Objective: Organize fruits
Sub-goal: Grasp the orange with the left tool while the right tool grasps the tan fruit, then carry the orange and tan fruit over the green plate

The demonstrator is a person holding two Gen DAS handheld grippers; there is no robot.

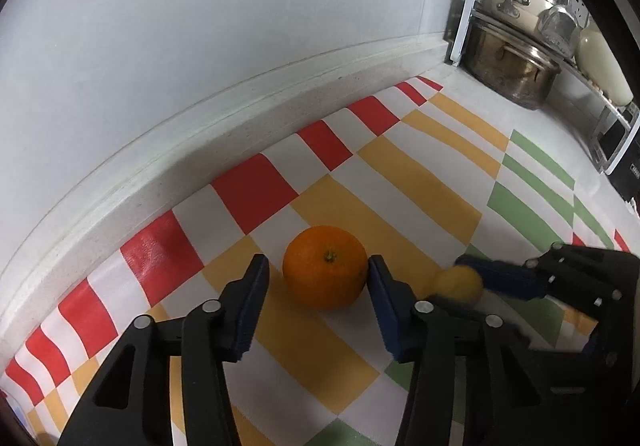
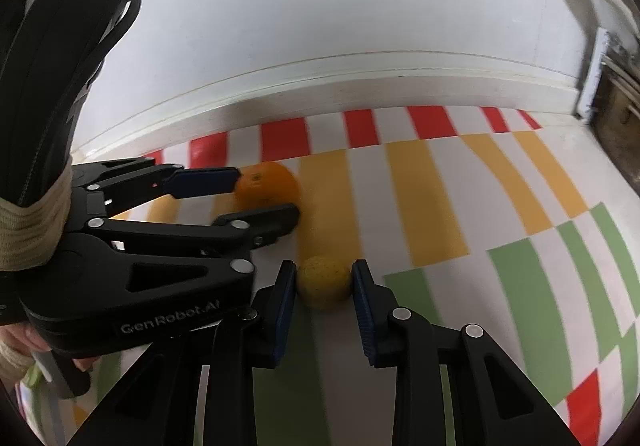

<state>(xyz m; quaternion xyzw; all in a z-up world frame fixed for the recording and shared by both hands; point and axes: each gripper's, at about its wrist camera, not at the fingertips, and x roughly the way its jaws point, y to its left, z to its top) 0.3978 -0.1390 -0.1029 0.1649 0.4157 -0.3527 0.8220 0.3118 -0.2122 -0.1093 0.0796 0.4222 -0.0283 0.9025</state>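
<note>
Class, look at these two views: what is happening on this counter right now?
A person works a gripper in each hand over a checked mat. The left gripper brackets an orange; one pad touches it, the other stands clear. The right gripper is shut on a small yellow fruit. Both fruits sit on the mat.

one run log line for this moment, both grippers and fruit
left gripper: around orange, one pad touching | right gripper: shut on yellow fruit | surface: checked mat
</note>
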